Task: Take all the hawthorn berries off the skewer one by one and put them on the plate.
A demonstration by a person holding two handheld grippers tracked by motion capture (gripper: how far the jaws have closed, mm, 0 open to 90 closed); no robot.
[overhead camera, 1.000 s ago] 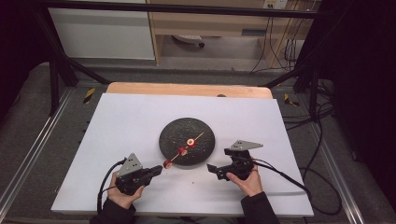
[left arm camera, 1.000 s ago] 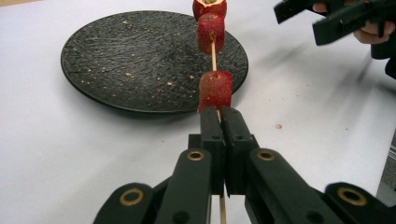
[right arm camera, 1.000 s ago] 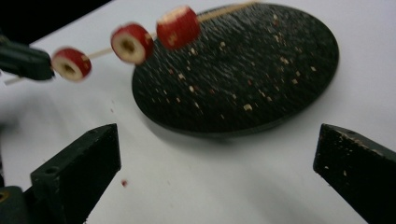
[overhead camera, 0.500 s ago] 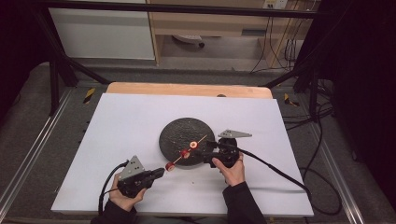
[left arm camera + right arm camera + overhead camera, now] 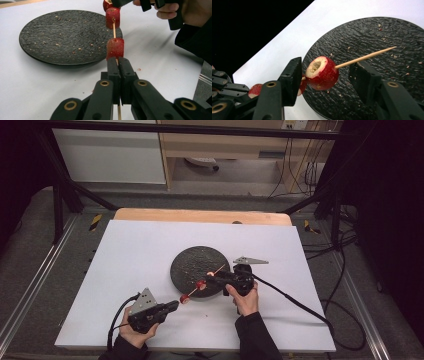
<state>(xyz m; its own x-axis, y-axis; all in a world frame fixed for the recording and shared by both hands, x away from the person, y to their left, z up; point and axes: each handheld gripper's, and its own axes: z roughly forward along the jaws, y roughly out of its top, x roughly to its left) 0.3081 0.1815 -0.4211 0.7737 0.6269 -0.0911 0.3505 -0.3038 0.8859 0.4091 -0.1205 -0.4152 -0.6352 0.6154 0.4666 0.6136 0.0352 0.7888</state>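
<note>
A thin wooden skewer [image 5: 216, 271] slants up over the near rim of a round black plate [image 5: 192, 260], with three red fruit pieces threaded on it. My left gripper [image 5: 175, 304] is shut on the skewer's lower end [image 5: 117, 61], just below the lowest piece [image 5: 115, 48]. The middle piece [image 5: 112, 17] sits higher on the stick. My right gripper [image 5: 327, 73] is open, one jaw on each side of the top piece [image 5: 322, 73], with a gap showing on the right side. The bare pointed end [image 5: 372, 55] reaches over the plate [image 5: 377, 32].
The plate [image 5: 62, 32] carries scattered crumbs. The white table cover [image 5: 135, 255] stretches to the left and behind the plate. A wooden edge [image 5: 200, 215] runs along the back. The right gripper's cable [image 5: 295, 300] trails off to the right.
My right gripper has moved left from beside the plate to the skewer, and its jaws now flank the top fruit piece. The left gripper has kept hold of the skewer with little movement.
</note>
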